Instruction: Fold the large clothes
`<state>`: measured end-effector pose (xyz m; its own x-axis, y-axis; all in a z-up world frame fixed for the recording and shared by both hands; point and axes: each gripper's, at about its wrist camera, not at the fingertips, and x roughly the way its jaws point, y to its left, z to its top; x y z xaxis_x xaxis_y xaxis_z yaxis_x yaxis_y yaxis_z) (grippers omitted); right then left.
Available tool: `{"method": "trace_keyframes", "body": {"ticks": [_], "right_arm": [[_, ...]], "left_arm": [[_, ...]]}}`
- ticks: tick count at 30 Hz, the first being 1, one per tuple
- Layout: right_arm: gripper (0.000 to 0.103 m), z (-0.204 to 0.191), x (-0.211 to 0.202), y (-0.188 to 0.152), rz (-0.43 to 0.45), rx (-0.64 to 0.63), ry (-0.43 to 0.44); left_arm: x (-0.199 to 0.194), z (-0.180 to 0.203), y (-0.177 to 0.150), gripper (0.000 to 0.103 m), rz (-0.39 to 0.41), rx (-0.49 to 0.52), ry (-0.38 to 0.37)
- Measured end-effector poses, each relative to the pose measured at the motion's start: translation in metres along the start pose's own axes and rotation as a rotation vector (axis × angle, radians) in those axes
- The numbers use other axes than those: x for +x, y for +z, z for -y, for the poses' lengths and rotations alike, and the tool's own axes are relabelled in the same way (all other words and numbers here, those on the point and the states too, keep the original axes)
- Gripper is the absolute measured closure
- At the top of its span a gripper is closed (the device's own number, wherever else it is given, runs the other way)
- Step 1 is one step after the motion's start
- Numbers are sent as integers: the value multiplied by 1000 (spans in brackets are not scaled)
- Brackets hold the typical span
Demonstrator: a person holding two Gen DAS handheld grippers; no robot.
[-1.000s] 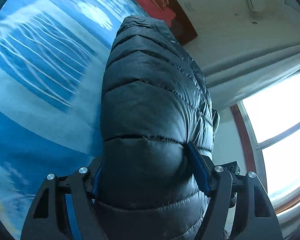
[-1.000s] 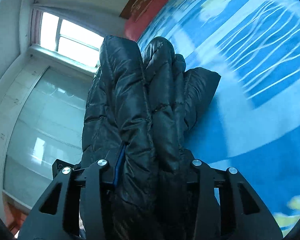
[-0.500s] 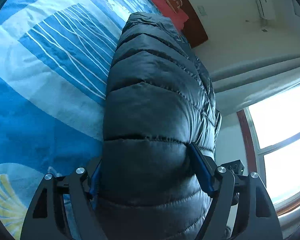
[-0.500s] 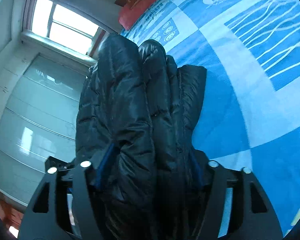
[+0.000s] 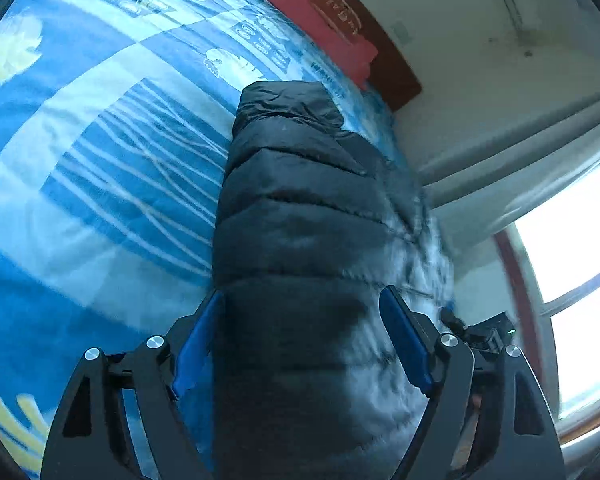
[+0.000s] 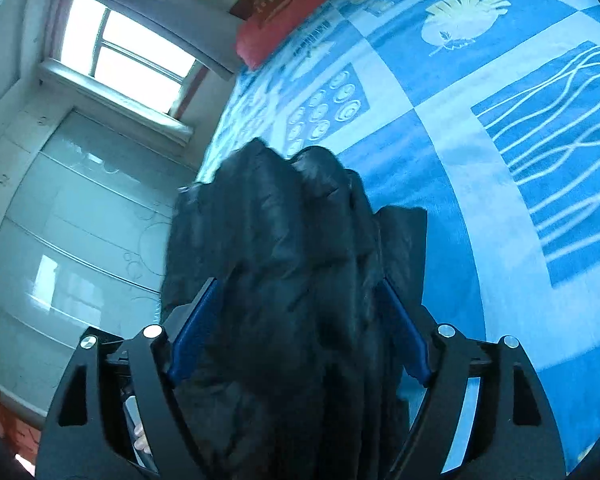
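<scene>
A black quilted puffer jacket point(image 5: 308, 240) fills the middle of both wrist views. My left gripper point(image 5: 302, 320) is shut on a thick bunch of it, blue pads pressed against both sides. My right gripper point(image 6: 296, 312) is shut on another folded bunch of the jacket point(image 6: 284, 248), which hangs forward over the bed point(image 6: 480, 140). The jacket is held above the blue and white patterned bedspread point(image 5: 100, 168). The part of the jacket below the grippers is hidden.
A red pillow point(image 5: 320, 28) lies at the head of the bed by a dark headboard point(image 5: 384, 64). A bright window point(image 6: 128, 52) and a pale wardrobe wall point(image 6: 68, 220) stand beside the bed.
Both grippers have risen and tilted with the jacket: more of the bedspread and the pillow now shows. The jacket has drawn away from the bed. Both grips have held.
</scene>
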<state>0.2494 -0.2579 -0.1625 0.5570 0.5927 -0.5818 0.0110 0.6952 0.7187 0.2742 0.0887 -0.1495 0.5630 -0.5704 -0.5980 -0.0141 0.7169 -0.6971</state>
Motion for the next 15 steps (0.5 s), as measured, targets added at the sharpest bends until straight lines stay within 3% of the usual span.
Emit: {"method": "trace_keyframes", "body": {"ticks": [1, 3, 8, 11, 13, 15], "right_arm": [[54, 5, 7, 2, -18, 23, 3], [62, 12, 13, 1, -23, 48, 12], [64, 17, 15, -3, -21, 43, 32], [54, 8, 5, 1, -14, -4, 15], [36, 2, 0, 10, 9, -31, 9], [32, -3, 0, 19, 22, -38, 14]], "left_arm": [[8, 2, 1, 35, -11, 11, 26], [14, 6, 3, 39, -13, 34, 57], [18, -1, 1, 41, -15, 54, 75], [7, -2, 2, 41, -21, 48, 39], [-2, -5, 8, 40, -10, 15, 9], [-5, -7, 13, 36, 18, -5, -13]]}}
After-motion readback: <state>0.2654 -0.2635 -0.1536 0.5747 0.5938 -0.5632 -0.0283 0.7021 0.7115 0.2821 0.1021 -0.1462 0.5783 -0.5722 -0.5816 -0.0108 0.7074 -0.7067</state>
